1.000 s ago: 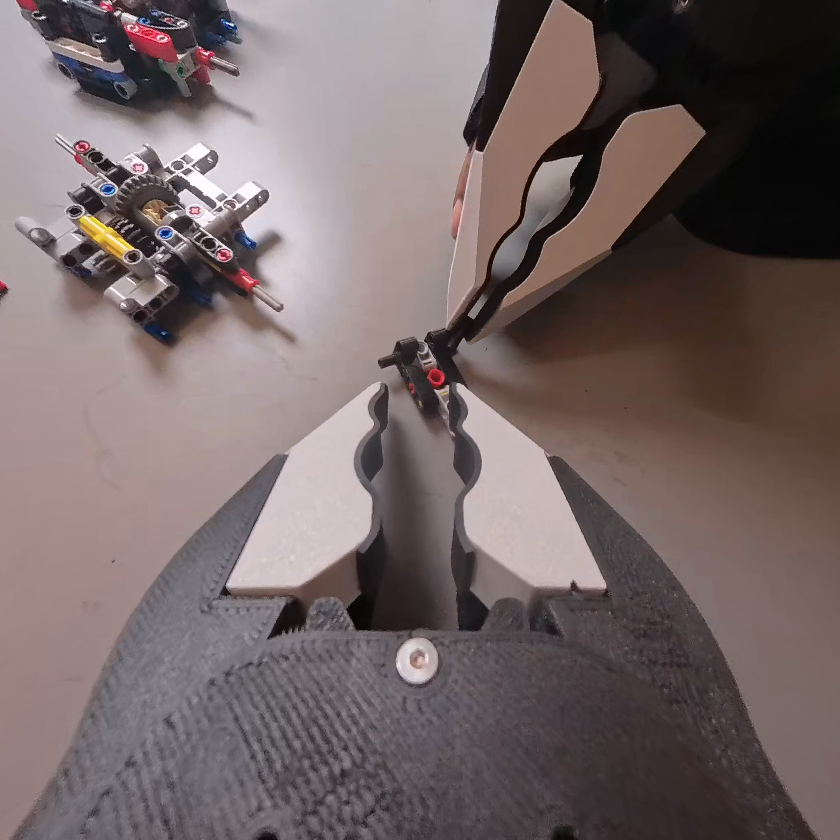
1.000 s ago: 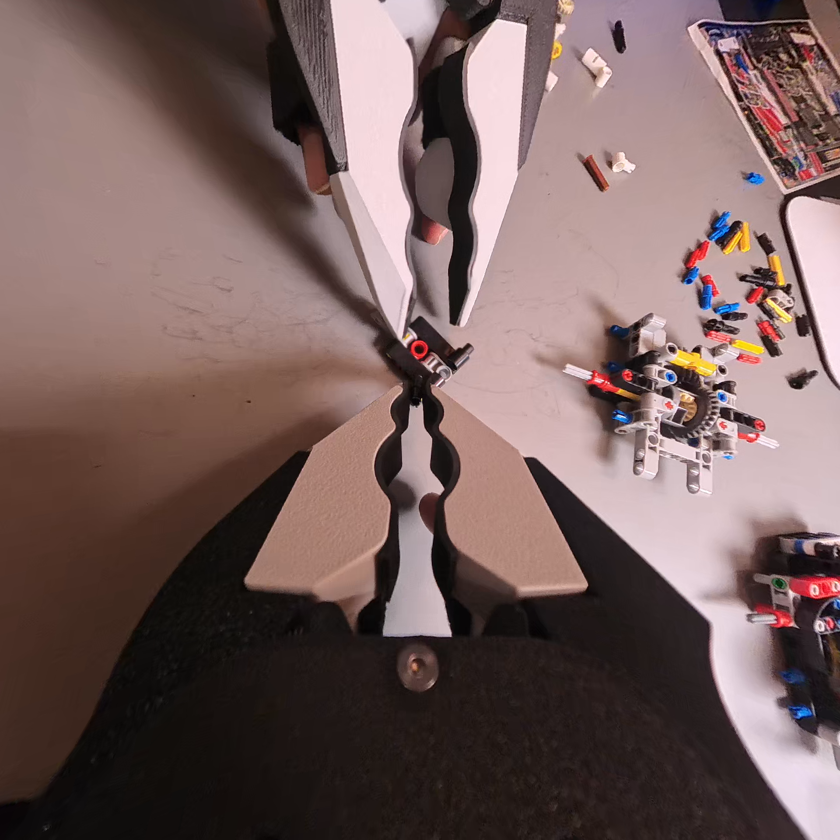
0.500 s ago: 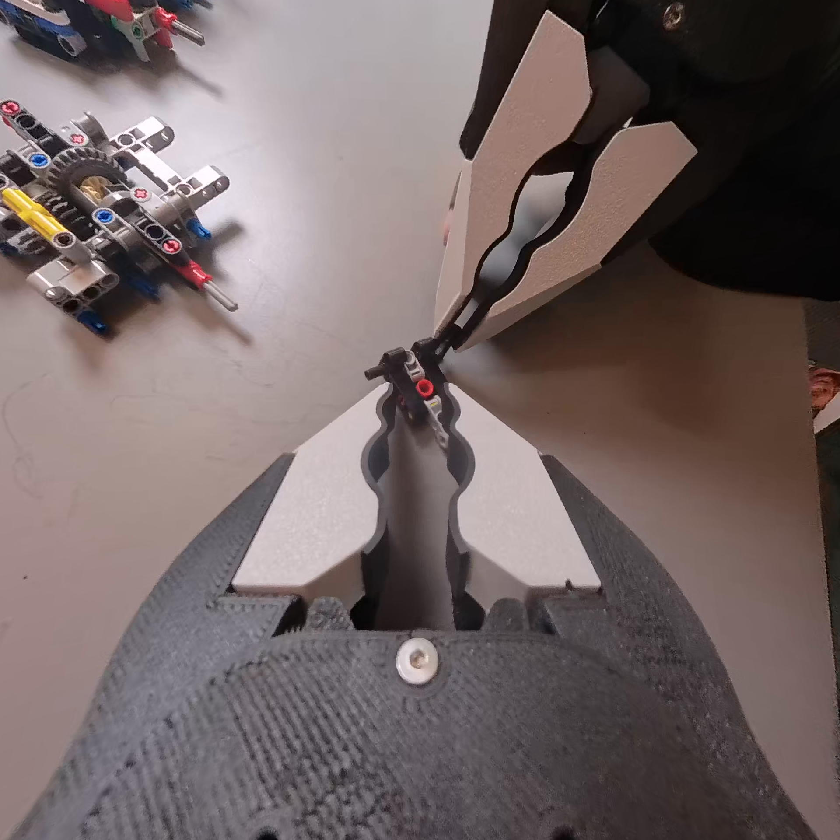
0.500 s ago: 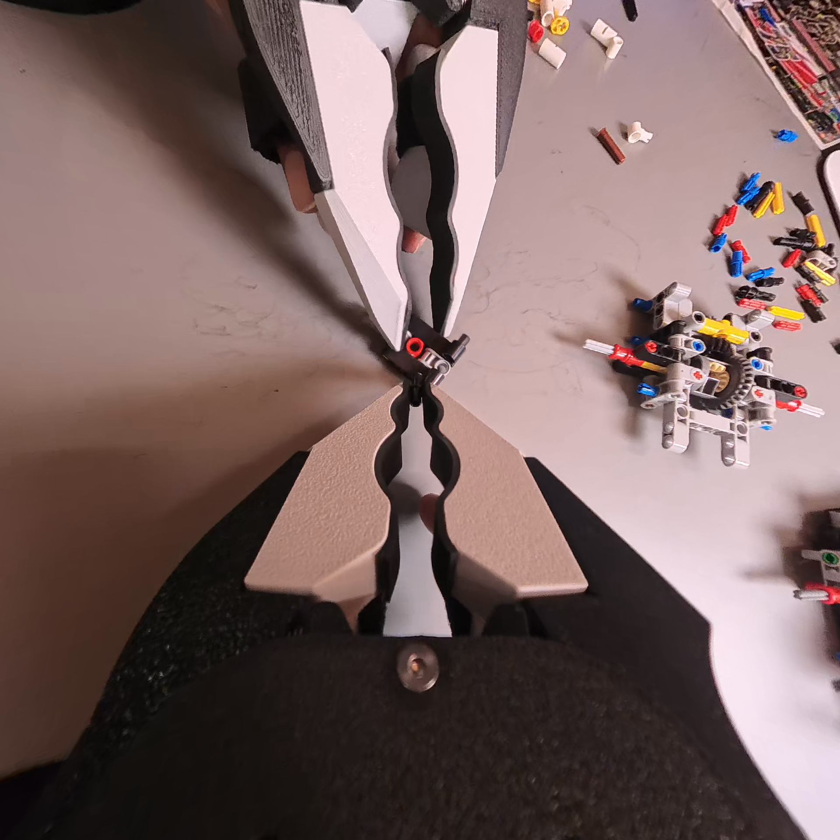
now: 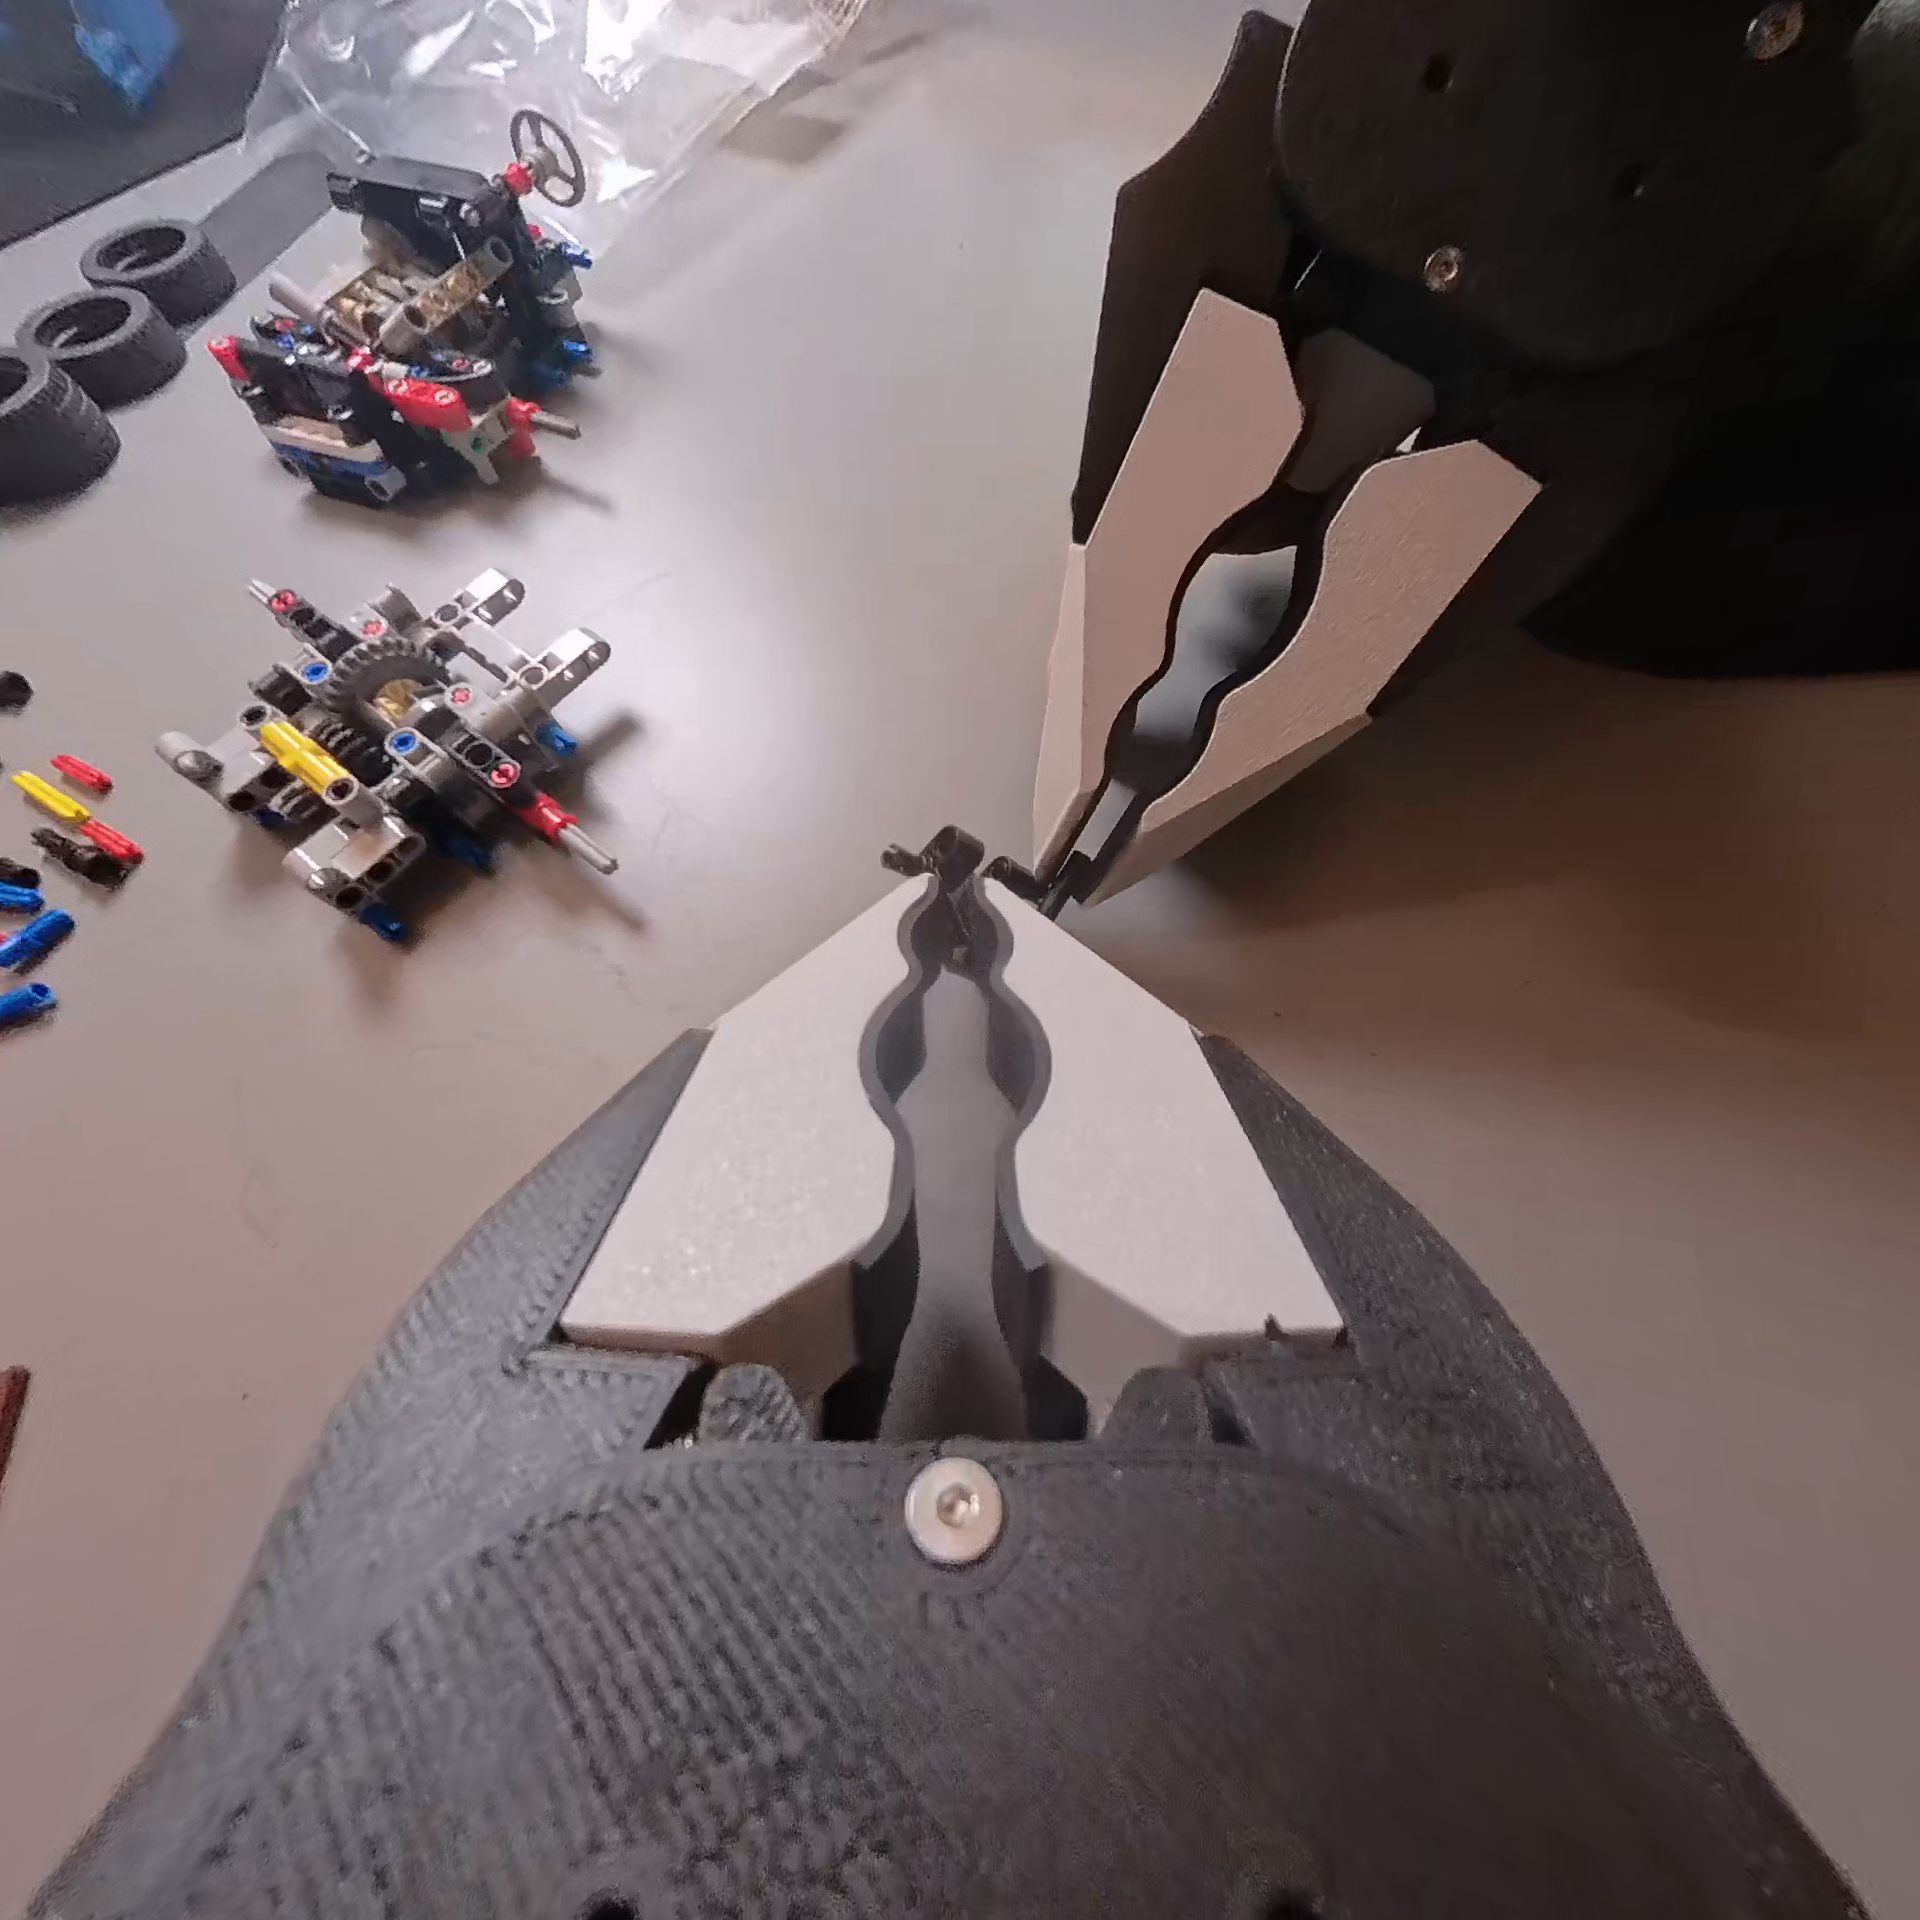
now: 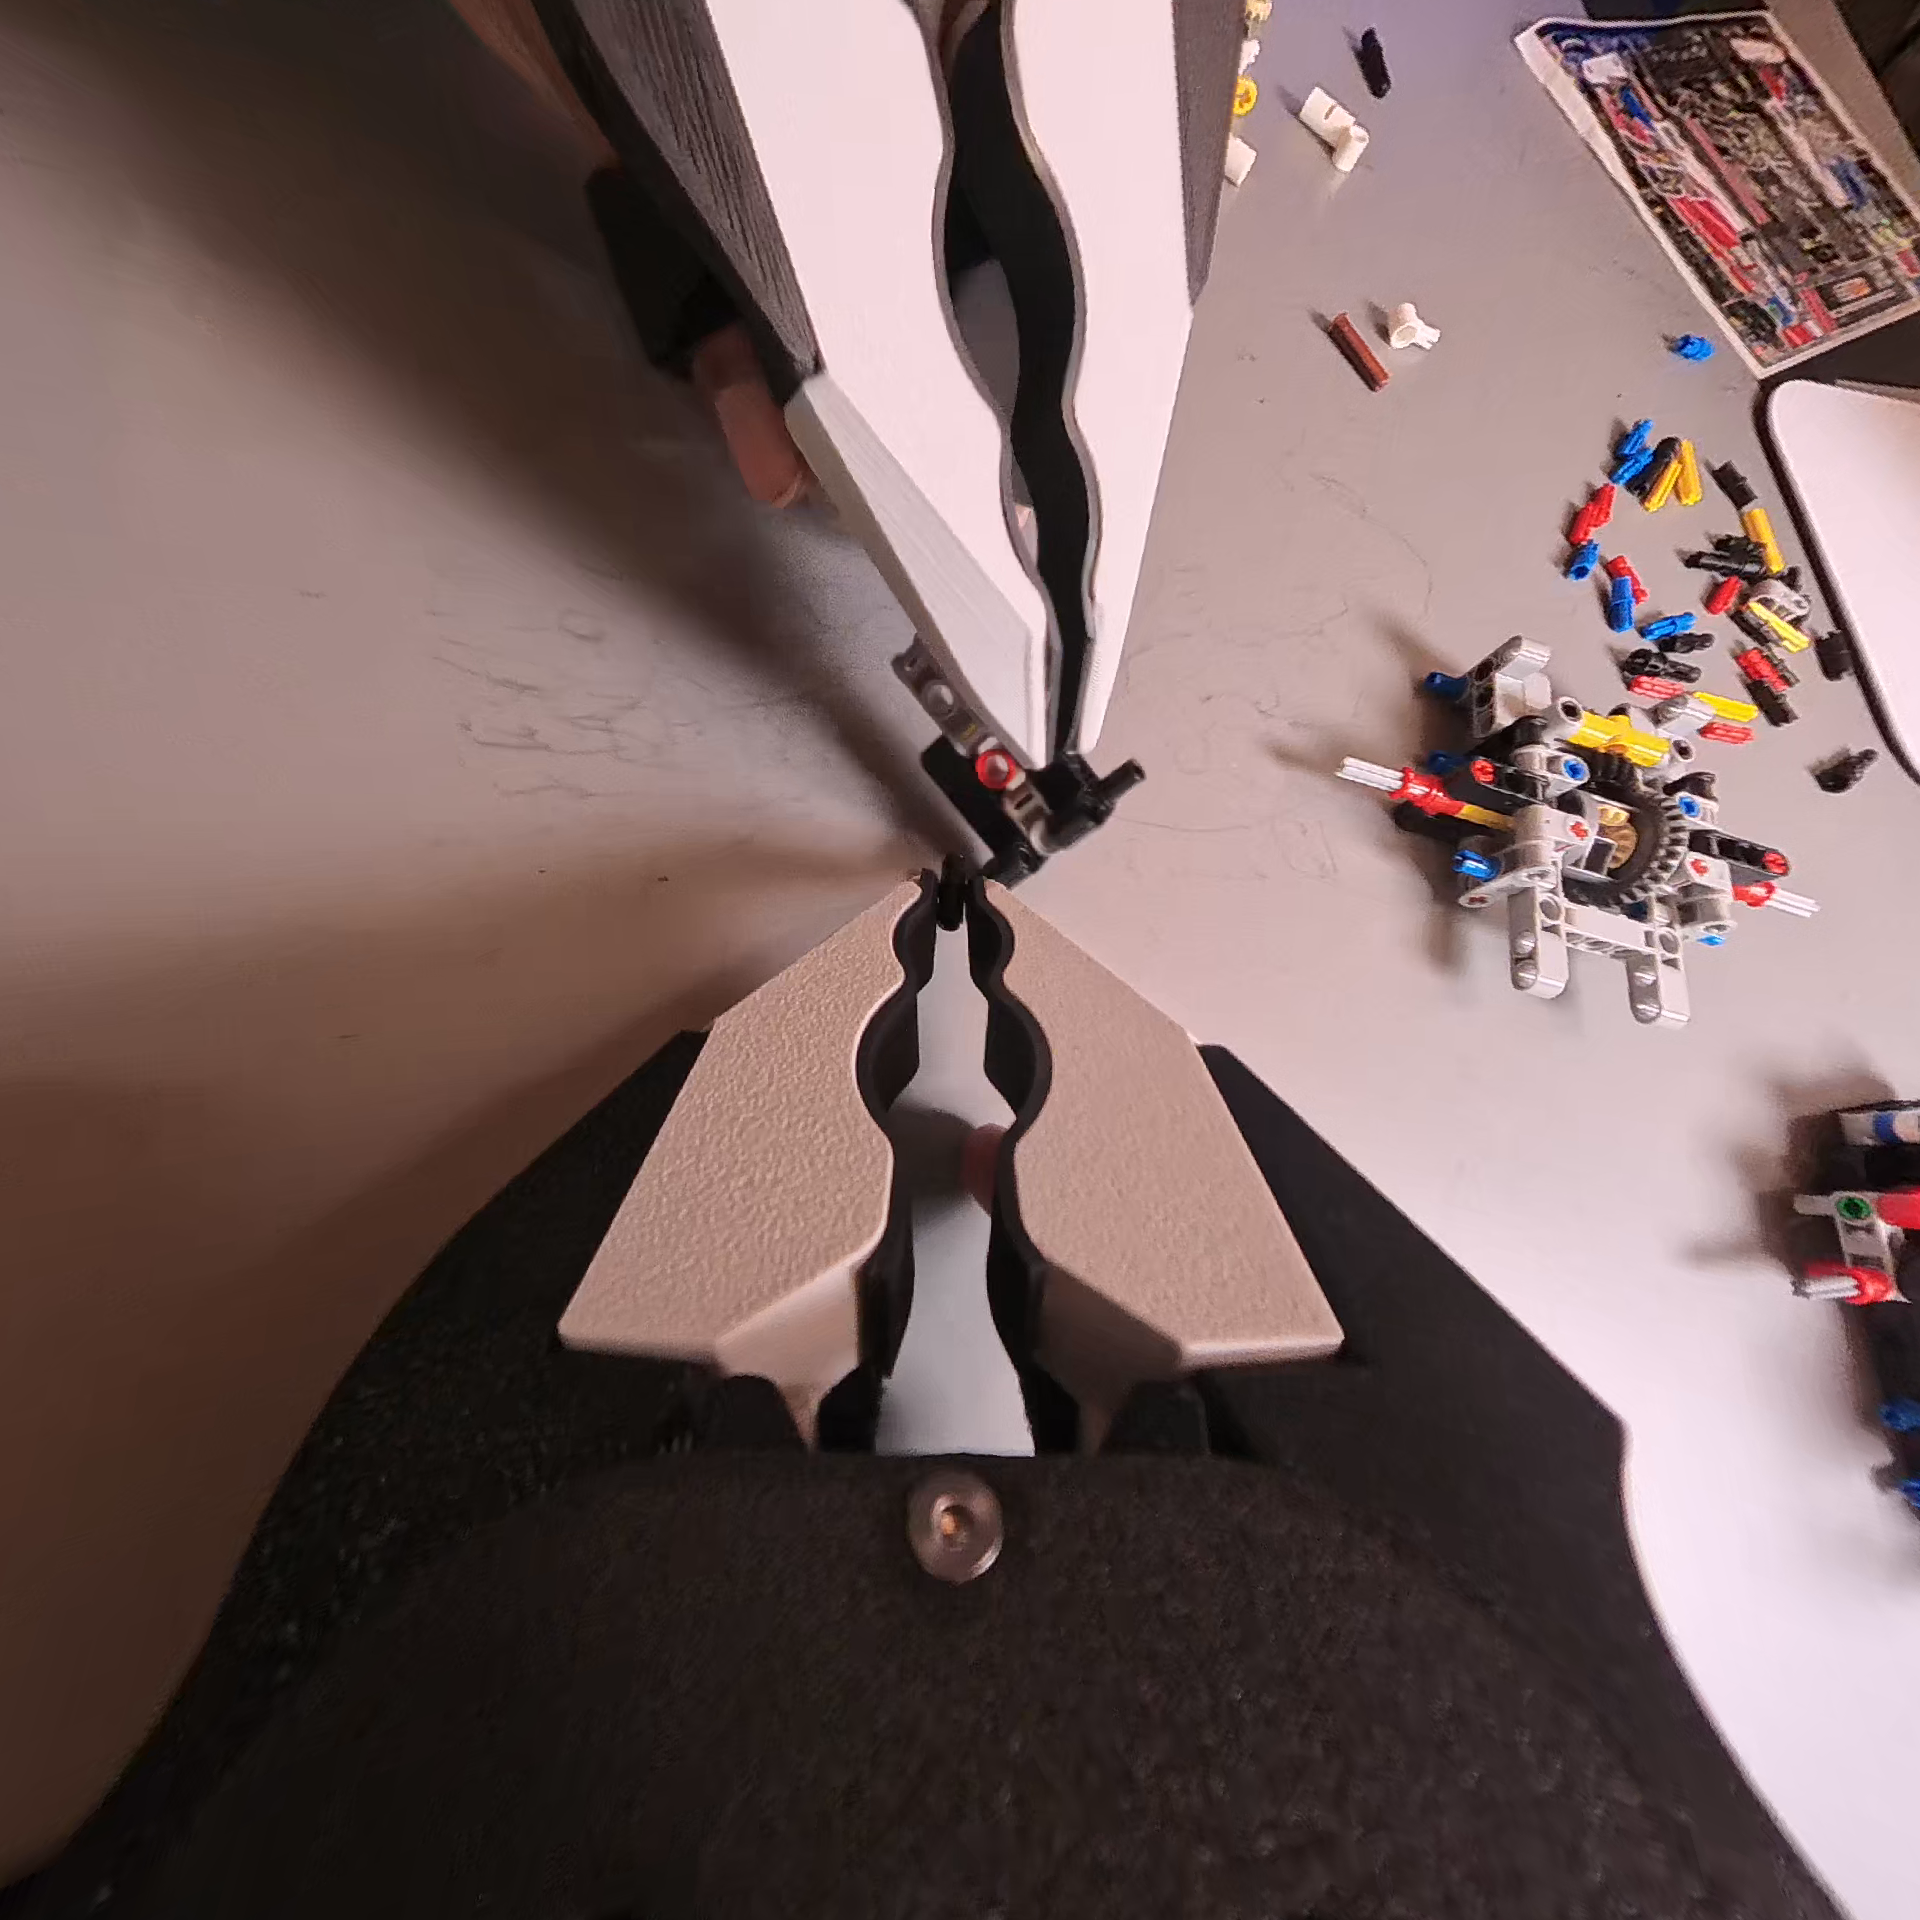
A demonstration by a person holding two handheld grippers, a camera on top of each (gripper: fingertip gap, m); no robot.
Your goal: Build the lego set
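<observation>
My left gripper (image 5: 951,902) is shut on a small build of black and grey pieces (image 5: 954,857), held just above the table. In the right wrist view the left gripper (image 6: 1060,753) comes in from the top, and the small build (image 6: 1003,777) shows a red pin and a grey beam. My right gripper (image 6: 948,885) is shut on a thin black pin (image 6: 948,900) right beside the build's lower end. I cannot tell whether the pin is joined to it. The right gripper (image 5: 1075,881) shows tip to tip with the left in the left wrist view.
A grey gear assembly (image 5: 395,738) (image 6: 1600,831) and a larger black, red and blue chassis (image 5: 416,343) lie on the table. There are also tyres (image 5: 94,343), loose coloured pins (image 6: 1683,582), a printed booklet (image 6: 1745,166) and a white tray edge (image 6: 1860,540). My two grippers' fingertips are within a few centimetres of each other.
My left gripper's jaws have closed on the small build, which stood loosely between them before. The build has turned, and both grippers have shifted slightly. The right gripper has stayed shut.
</observation>
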